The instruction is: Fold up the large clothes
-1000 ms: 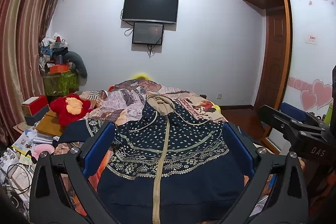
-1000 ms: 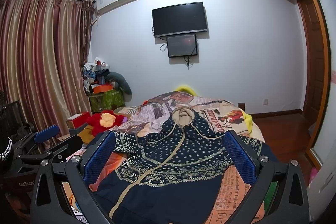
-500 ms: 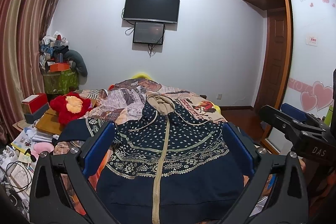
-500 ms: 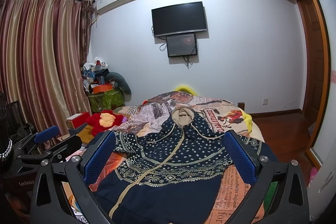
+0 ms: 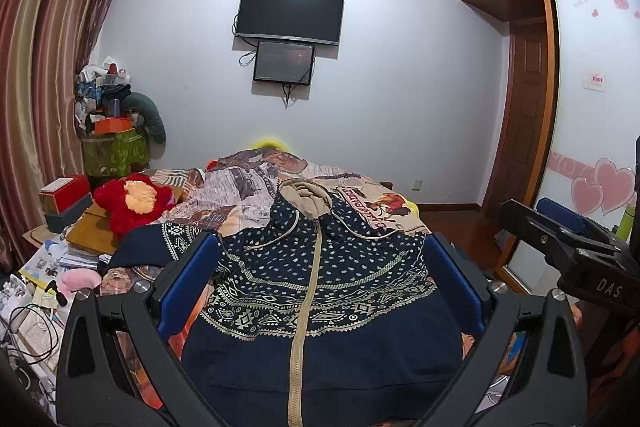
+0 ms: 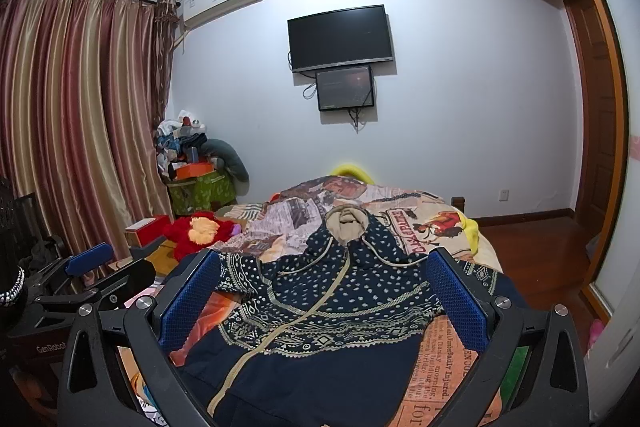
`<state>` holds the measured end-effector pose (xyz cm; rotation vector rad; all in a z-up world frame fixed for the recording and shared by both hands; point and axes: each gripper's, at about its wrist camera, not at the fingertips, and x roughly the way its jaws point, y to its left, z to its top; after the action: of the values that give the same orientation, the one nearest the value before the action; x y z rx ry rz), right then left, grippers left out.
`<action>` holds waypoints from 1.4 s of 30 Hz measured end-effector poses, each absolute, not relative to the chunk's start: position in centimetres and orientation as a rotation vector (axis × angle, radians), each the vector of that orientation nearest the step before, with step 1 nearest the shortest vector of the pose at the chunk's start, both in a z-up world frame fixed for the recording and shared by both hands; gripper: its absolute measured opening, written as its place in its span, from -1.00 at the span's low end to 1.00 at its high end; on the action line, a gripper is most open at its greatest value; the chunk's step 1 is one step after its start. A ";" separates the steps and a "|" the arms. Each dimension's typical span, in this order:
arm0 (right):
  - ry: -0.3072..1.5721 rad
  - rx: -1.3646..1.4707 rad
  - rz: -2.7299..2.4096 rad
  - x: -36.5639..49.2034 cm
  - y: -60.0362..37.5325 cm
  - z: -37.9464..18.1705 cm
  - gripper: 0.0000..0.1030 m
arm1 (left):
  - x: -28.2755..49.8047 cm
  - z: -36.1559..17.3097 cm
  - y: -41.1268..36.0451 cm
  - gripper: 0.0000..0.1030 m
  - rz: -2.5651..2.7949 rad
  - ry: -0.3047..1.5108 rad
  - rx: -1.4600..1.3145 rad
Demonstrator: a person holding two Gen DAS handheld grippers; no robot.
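Observation:
A navy zip-up hoodie [image 5: 320, 291] with a beige zipper, cream patterns and a beige-lined hood lies flat, front up, on the bed; it also shows in the right wrist view [image 6: 332, 307]. Its left sleeve [image 5: 160, 247] stretches out sideways. My left gripper [image 5: 320, 267] is open and empty, held above the hoodie's lower half. My right gripper [image 6: 322, 279] is open and empty above the same garment. Each gripper shows at the edge of the other's view: the right one [image 5: 560, 247], the left one [image 6: 92, 267].
The bed has a printed newspaper-style cover [image 5: 248, 195]. A red plush toy [image 5: 132, 203] and boxes [image 5: 64, 193] lie on a cluttered side table at the left. Curtains [image 6: 80, 127] hang left, a wardrobe [image 5: 592, 107] stands right, a TV [image 5: 290, 13] is on the far wall.
Both views have barely shifted. Both grippers stay open and the hoodie has not moved.

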<state>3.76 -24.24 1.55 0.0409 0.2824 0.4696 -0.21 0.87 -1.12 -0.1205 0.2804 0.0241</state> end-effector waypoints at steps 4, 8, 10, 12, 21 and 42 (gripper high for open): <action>0.282 0.042 0.470 3.8 -24.3 1.5 1.00 | -0.2 -1.1 0.9 1.00 0.025 0.280 -0.119; 0.280 0.041 0.470 3.8 -24.2 1.6 1.00 | -0.3 -1.0 1.0 1.00 0.024 0.279 -0.121; 0.279 0.041 0.471 3.8 -24.2 1.6 1.00 | -0.2 -1.0 0.9 1.00 0.024 0.278 -0.121; 0.279 0.041 0.471 3.8 -24.2 1.6 1.00 | -0.3 -0.9 1.0 1.00 0.024 0.277 -0.121; 0.277 0.041 0.471 3.8 -24.3 1.6 1.00 | -0.4 -0.5 0.9 1.00 0.021 0.270 -0.120; 0.321 0.002 0.427 8.7 -23.4 1.0 1.00 | 4.3 -1.2 5.0 1.00 0.086 0.316 -0.131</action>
<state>8.73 -23.37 0.96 0.0021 0.3211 0.4269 4.29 5.02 -1.19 -0.1309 0.3155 0.0860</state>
